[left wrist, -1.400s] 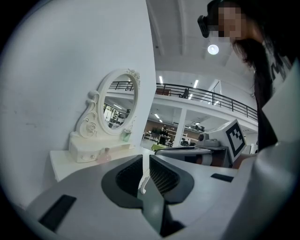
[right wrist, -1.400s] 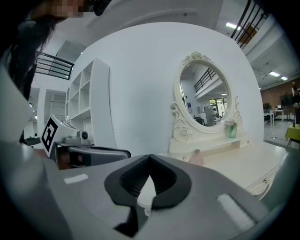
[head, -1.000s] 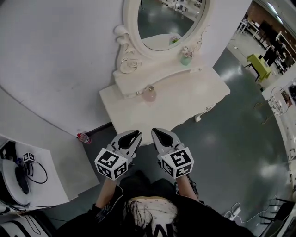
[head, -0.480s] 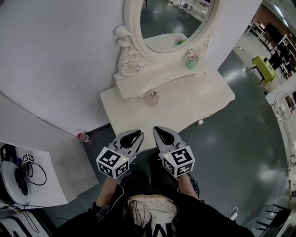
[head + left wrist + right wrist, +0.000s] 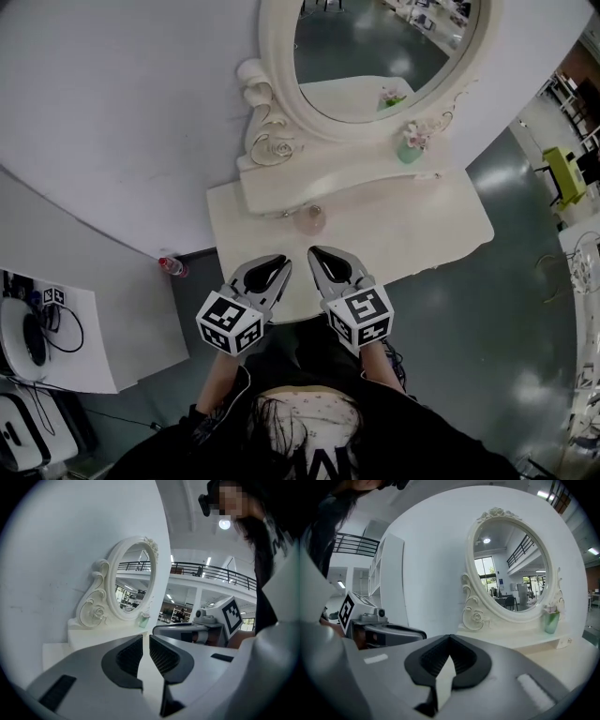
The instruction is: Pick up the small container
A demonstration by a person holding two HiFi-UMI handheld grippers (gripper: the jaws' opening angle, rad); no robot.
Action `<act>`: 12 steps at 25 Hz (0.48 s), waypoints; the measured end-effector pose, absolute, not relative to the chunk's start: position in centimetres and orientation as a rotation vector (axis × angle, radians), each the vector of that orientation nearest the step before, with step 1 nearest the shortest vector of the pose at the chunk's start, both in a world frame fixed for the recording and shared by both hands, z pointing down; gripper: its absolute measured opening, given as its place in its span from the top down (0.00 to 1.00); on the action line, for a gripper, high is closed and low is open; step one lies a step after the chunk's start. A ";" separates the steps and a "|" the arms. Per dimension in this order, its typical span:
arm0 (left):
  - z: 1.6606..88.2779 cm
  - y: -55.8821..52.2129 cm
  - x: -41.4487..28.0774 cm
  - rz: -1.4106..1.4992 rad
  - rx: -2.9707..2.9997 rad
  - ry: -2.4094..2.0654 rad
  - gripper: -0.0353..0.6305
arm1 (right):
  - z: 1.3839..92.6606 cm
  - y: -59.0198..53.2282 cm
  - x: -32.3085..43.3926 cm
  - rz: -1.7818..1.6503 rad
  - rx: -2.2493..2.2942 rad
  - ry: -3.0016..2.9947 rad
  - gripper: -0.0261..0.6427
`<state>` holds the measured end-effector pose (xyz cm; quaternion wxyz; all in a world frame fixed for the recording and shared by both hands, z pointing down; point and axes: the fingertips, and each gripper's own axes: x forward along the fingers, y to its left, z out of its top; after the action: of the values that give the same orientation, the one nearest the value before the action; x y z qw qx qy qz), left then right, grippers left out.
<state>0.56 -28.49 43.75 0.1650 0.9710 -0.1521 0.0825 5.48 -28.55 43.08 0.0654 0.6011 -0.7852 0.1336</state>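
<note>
- We saw the small container on the dressing table, just before its rear shelf.
- A vase stood on that shelf, further right.
- The left gripper and right gripper hung side by side over the table's near edge.

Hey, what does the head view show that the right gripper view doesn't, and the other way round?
Only the head view: the small container on the dressing table, a bottle by the wall, and the right gripper seen from above.
Only the right gripper view: that gripper's jaws close up, shut with nothing between them.
Both: the oval mirror, the green vase and the left gripper.
</note>
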 end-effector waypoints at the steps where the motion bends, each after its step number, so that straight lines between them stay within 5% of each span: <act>1: 43.9 -28.7 1.1 0.243 2.760 -0.453 0.91 | 43.2 -29.0 6.1 0.411 1.795 -2.380 0.95; 12: 46.7 -31.1 2.1 0.314 2.646 -0.728 0.91 | 47.6 -33.4 10.6 0.502 1.641 -2.398 0.95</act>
<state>2.12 -31.09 46.74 0.1887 0.9407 -0.2587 0.1116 10.62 -33.45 47.64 0.0963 0.5539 -0.8095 0.1694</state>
